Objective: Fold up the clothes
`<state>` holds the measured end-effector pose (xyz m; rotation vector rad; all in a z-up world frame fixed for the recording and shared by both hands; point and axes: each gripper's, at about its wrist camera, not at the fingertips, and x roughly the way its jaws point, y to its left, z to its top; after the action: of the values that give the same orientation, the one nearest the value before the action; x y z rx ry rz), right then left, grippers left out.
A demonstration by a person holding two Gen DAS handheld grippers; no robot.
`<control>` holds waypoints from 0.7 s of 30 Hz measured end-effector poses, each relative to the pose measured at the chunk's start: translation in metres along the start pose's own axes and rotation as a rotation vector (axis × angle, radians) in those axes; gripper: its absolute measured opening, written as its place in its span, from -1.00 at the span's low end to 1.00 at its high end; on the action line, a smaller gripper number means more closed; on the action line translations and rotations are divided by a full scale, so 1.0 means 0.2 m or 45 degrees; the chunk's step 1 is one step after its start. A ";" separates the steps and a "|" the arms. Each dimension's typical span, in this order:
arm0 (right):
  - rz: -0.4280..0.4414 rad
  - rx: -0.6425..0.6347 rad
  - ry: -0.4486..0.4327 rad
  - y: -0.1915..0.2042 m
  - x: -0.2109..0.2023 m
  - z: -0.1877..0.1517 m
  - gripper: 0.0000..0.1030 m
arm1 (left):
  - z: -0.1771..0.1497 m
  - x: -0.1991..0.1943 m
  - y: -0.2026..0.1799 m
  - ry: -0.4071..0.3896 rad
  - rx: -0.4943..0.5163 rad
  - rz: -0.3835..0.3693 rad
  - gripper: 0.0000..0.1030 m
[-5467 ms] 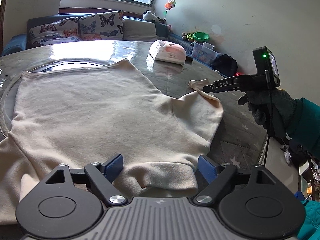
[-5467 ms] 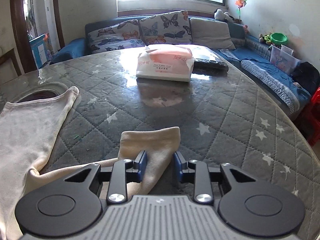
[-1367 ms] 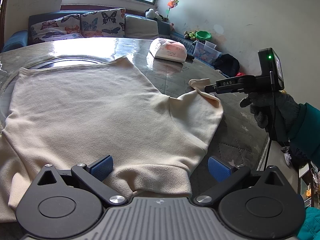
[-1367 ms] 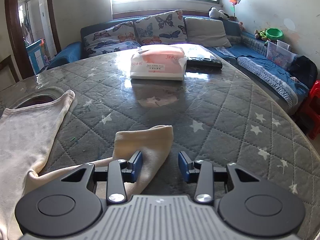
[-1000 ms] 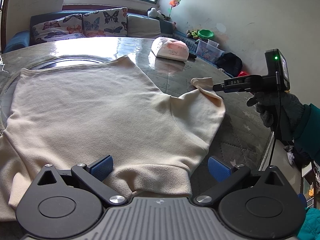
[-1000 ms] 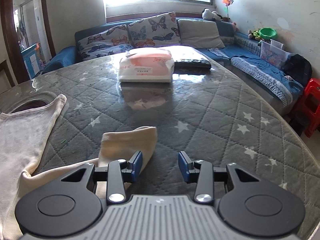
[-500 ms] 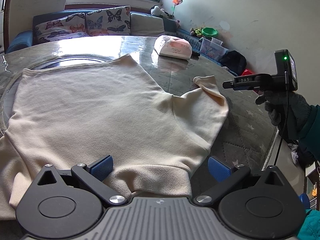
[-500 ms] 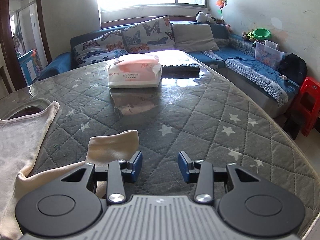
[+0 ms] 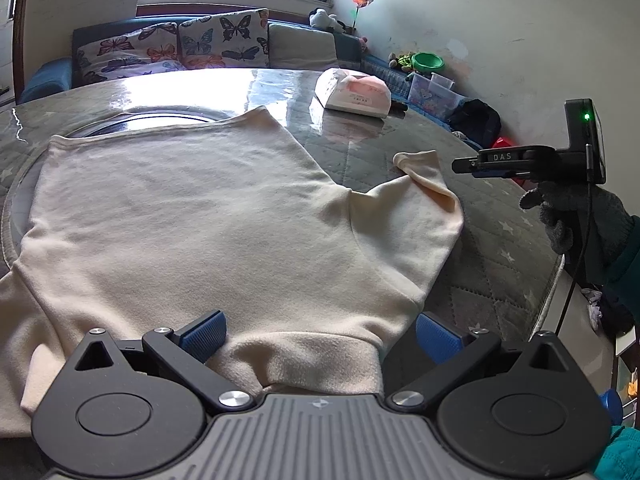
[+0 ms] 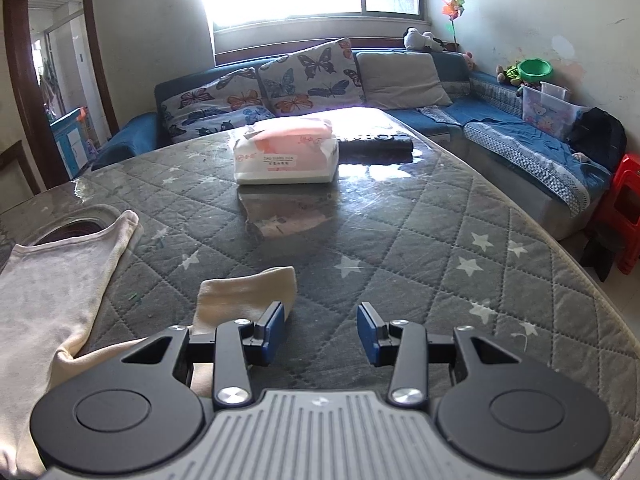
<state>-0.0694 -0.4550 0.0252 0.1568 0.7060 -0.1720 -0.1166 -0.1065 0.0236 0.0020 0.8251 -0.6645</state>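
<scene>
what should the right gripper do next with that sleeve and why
Probably ease the right gripper back left over the sleeve cuff and close on it. Its jaws stand open with only bare table between them, and the cuff lies flat just off the left pad. The shirt is spread out, sleeve unfolded, and the left gripper is open at the hem.

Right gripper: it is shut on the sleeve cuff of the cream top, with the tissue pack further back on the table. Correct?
Not quite. The right gripper is open, and the sleeve cuff lies just off its left finger, not pinched, as the right wrist view shows. The cream top and the tissue pack further back on the table are as you say.
</scene>
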 end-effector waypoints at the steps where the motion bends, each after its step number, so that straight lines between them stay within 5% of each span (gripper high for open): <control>1: 0.005 -0.002 0.000 0.00 0.00 0.00 -0.21 | 0.00 0.00 0.00 -0.001 -0.002 0.002 1.00; 21: 0.031 -0.019 -0.002 0.05 0.00 0.01 -0.19 | 0.03 -0.05 -0.02 -0.045 -0.005 0.004 1.00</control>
<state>-0.0661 -0.4463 0.0272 0.1507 0.7031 -0.1435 -0.1196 -0.1046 0.0356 -0.0119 0.7918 -0.6580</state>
